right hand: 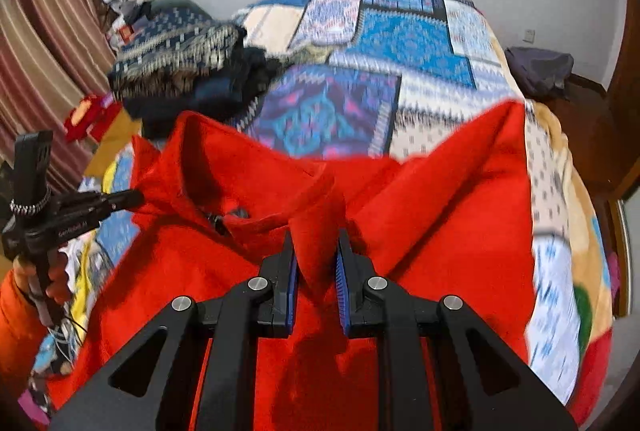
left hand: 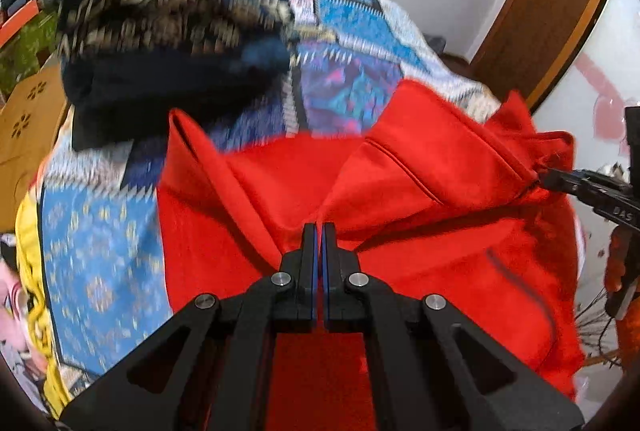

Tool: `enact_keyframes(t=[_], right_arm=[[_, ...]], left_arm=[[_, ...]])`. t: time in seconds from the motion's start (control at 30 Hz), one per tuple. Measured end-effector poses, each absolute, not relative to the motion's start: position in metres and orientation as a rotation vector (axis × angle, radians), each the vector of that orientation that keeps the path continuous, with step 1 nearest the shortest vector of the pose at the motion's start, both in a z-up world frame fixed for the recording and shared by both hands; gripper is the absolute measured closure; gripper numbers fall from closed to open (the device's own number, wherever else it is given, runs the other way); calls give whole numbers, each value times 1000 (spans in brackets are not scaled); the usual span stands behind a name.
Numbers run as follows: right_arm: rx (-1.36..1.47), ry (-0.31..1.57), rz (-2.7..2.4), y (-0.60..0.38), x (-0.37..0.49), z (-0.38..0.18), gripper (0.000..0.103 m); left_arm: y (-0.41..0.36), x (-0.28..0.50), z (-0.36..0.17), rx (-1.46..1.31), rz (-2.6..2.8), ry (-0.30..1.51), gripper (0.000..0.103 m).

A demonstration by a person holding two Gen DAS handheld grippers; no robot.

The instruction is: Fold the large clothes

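Note:
A large red garment [left hand: 420, 167] [right hand: 440, 199] with a collar and zip hangs lifted over the bed, stretched between both grippers. In the left wrist view my left gripper [left hand: 320, 227] is shut, and red cloth gathers into its tips. The right wrist view shows the same left gripper [right hand: 136, 197] at the left, pinching the garment's edge near the collar. My right gripper [right hand: 315, 233] is shut on a thick fold of red cloth between its blue pads. Seen from the left wrist, the right gripper [left hand: 544, 178] grips the garment's far right corner.
A patchwork blanket [left hand: 352, 31] [right hand: 400, 43] covers the bed. A pile of dark patterned clothes [left hand: 160, 23] [right hand: 180, 59] lies at its far left. A dark bundle [right hand: 540, 67] sits at the far right, a wooden door [left hand: 540, 11] beyond. An orange sleeve [right hand: 16, 319] holds the left gripper.

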State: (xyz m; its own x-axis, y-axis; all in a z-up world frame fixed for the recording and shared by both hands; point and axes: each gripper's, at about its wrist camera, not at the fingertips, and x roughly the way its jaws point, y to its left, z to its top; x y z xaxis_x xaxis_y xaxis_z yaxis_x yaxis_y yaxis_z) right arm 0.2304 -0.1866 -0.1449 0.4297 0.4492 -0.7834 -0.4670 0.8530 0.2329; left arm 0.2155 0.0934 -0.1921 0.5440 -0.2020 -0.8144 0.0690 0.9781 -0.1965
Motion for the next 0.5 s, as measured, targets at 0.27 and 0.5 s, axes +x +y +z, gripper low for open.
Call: enact_keyframes(t=[0.27, 0.5], right_arm=[[-65, 952, 543, -189, 196, -158, 84], [-10, 953, 495, -207, 182, -156, 82]], left_arm=[[89, 189, -219, -99, -97, 1038, 102], [110, 168, -210, -136, 21, 1038, 76]])
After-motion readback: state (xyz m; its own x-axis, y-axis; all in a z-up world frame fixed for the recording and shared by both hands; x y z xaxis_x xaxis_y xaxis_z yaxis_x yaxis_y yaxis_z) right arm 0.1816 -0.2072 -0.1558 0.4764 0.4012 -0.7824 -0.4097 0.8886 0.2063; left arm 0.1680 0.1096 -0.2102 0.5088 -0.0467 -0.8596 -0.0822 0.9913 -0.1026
